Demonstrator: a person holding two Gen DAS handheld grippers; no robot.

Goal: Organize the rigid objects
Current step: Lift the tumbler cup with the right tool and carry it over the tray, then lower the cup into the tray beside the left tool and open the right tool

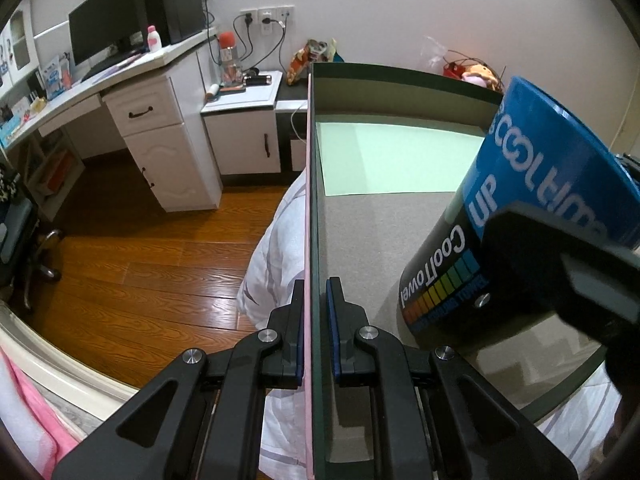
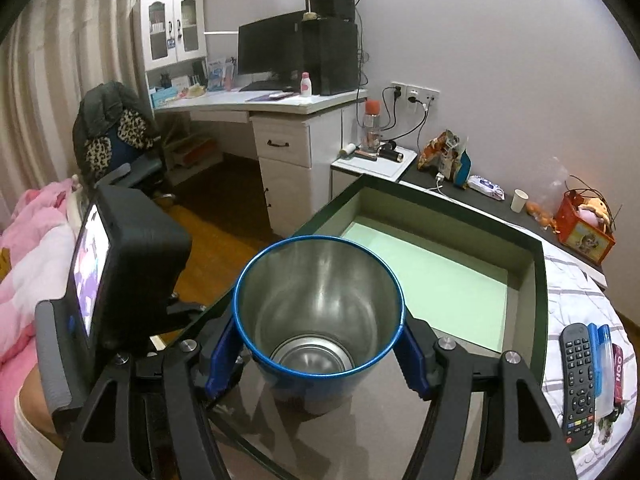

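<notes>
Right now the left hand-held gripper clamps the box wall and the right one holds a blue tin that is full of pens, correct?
Not quite. The right wrist view looks straight into the blue tin: it is empty. The rest stands: left hand-held gripper clamps the box wall, right hand-held gripper holds the tin.

Soft, dim indoor light; sharp centre, strong fisheye bending, dark corners.

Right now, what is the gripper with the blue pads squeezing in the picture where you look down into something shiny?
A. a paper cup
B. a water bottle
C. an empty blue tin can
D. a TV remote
C: the right gripper has its blue pads pressed on both sides of the blue tin can, whose bare metal inside is empty.
</notes>
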